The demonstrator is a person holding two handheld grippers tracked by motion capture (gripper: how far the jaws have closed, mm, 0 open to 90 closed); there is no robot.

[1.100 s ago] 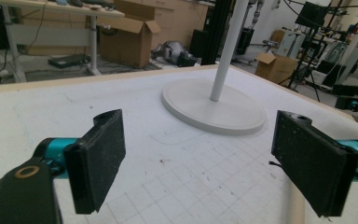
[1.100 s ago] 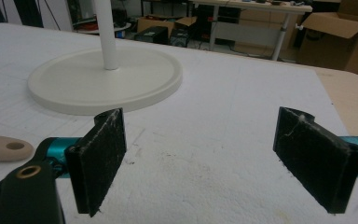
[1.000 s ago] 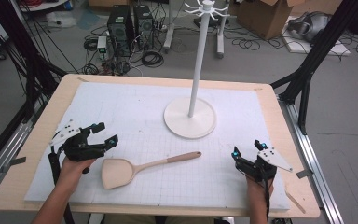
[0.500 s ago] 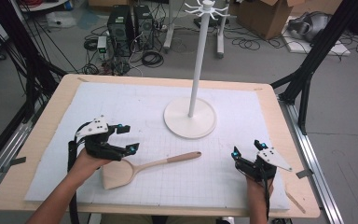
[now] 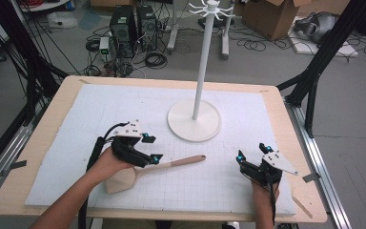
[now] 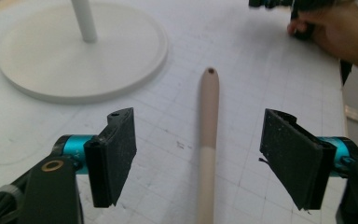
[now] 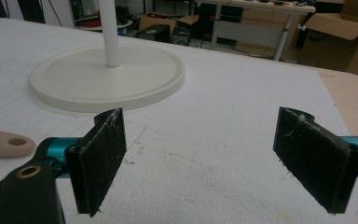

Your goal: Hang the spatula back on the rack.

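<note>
Wooden spatula (image 5: 155,169) lies flat on the white gridded mat (image 5: 248,119), its handle running straight ahead between the jaws of the left gripper (image 5: 150,148). Those jaws stand wide apart, one on each side of the handle, neither touching it; in the left gripper view the handle (image 6: 208,144) passes up the middle of the gap.

Step in hand, as judged: approach for a grasp on the handle, not yet closed. Next move calls for lowering onto the handle and bringing the jaws together squarely across it, near the blade end where the gripper now sits.

Look of the spatula: pale bare wood, slim rounded handle, small hanging hole (image 6: 210,71) at the far tip, broad flat blade (image 5: 120,180) lying under and behind the left hand (image 5: 106,164).

Beyond the handle tip, ahead and to the left in the gripper's own view, sits the round base (image 6: 81,51) of a white stand (image 5: 204,62) with hooks at its top. Right gripper (image 5: 251,160) rests well apart to the side, jaws also spread, nothing between them.
</note>
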